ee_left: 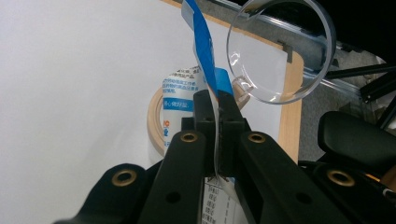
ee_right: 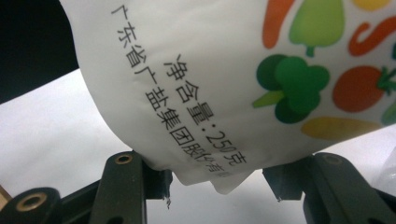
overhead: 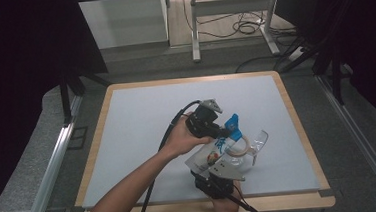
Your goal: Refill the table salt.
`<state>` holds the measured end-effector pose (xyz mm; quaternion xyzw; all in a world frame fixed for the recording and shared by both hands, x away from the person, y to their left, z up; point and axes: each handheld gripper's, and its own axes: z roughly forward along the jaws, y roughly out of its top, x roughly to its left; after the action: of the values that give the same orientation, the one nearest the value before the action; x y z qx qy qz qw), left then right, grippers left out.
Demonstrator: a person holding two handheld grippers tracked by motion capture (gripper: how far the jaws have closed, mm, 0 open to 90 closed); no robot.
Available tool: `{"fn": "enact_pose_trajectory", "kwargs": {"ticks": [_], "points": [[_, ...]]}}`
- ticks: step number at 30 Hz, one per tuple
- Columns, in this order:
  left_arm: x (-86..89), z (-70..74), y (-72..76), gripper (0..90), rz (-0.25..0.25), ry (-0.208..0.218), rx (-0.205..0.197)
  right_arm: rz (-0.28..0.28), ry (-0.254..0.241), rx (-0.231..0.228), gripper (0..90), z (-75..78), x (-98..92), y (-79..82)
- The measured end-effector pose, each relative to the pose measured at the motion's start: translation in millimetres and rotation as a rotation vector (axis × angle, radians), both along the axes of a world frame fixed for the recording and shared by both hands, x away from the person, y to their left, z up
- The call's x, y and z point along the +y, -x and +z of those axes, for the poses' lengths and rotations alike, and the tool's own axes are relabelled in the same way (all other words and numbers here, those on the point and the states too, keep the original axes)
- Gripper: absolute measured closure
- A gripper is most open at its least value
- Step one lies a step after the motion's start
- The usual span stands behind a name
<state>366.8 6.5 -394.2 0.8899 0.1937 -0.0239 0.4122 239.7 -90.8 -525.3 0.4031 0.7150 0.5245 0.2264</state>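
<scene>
grey table mat (overhead: pixel 143 139), wood rim (overhead: pixel 93 157), cabled floor (overhead: pixel 230 28)

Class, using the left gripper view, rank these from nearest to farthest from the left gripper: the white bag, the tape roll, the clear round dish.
1. The white bag: its blue top edge is pinched between the left gripper's jaws.
2. The tape roll: flat on the table just beyond the jaws, to the left.
3. The clear round dish: farthest, up and to the right.

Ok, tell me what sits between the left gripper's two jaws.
In the left gripper view, the left gripper pinches the blue-and-white top edge of the bag flat between its jaws; nothing else lies there. The clear cup stands beyond.
</scene>
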Motion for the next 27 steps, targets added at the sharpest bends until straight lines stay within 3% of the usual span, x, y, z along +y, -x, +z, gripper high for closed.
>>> {"fn": "enact_pose_trajectory", "kwargs": {"ticks": [11, 27], "points": [[-4.0, 0.4, -3.5, 90.0, -0.006, -0.014, 0.006, 0.013, -0.040, 0.006, 50.8, 5.1, -2.0, 2.8], [-7.8, -0.8, -6.4, 90.0, -0.004, -0.016, 0.006, 0.030, -0.057, -0.007, 51.8, 12.5, -3.5, 3.9]]}}
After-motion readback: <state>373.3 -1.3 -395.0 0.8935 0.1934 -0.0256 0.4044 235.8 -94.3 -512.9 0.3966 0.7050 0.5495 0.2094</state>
